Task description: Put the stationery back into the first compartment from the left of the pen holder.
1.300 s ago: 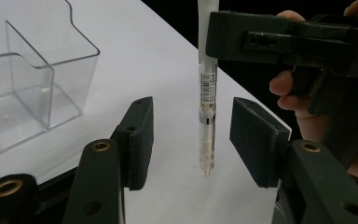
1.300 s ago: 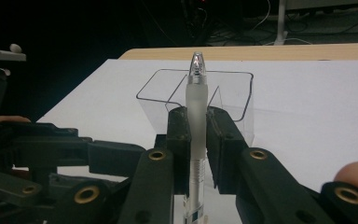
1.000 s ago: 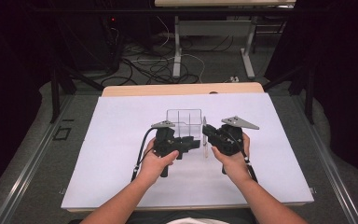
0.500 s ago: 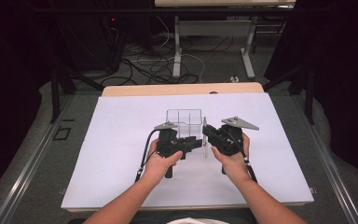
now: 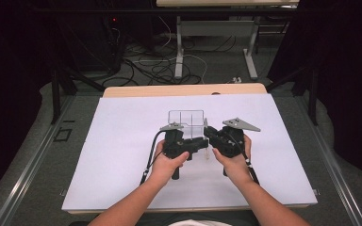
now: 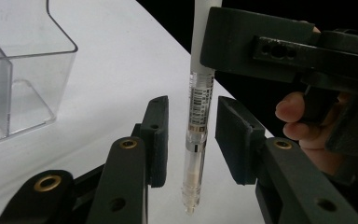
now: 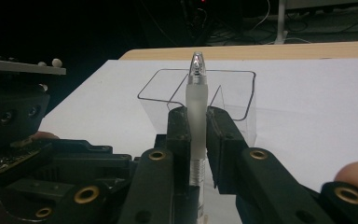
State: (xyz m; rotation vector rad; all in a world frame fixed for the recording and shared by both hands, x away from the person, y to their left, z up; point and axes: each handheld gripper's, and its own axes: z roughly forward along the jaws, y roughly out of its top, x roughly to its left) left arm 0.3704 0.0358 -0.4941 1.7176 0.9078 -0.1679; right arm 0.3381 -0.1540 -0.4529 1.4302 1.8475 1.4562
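Observation:
A slim clear pen with a frosted white cap (image 7: pixel 196 93) stands upright, and my right gripper (image 7: pixel 196 126) is shut on its cap end. Its labelled barrel (image 6: pixel 196 140) hangs down over the white mat between the pads of my left gripper (image 6: pixel 196 130). Those jaws have just been closing, but a small gap still shows on each side of the barrel. In the high view the left gripper (image 5: pixel 200 143) and right gripper (image 5: pixel 210 136) meet at the pen (image 5: pixel 207 151), just in front of a clear plastic box (image 5: pixel 186 120).
The clear divided box (image 7: pixel 233 93) stands open-topped on the white mat (image 5: pixel 122 141), just beyond the grippers. The mat covers a wooden table whose far edge (image 5: pixel 184 89) shows. Dark floor with cables and table legs lies behind.
The left gripper has edged right, towards the pen in the right gripper. The right hand has kept still.

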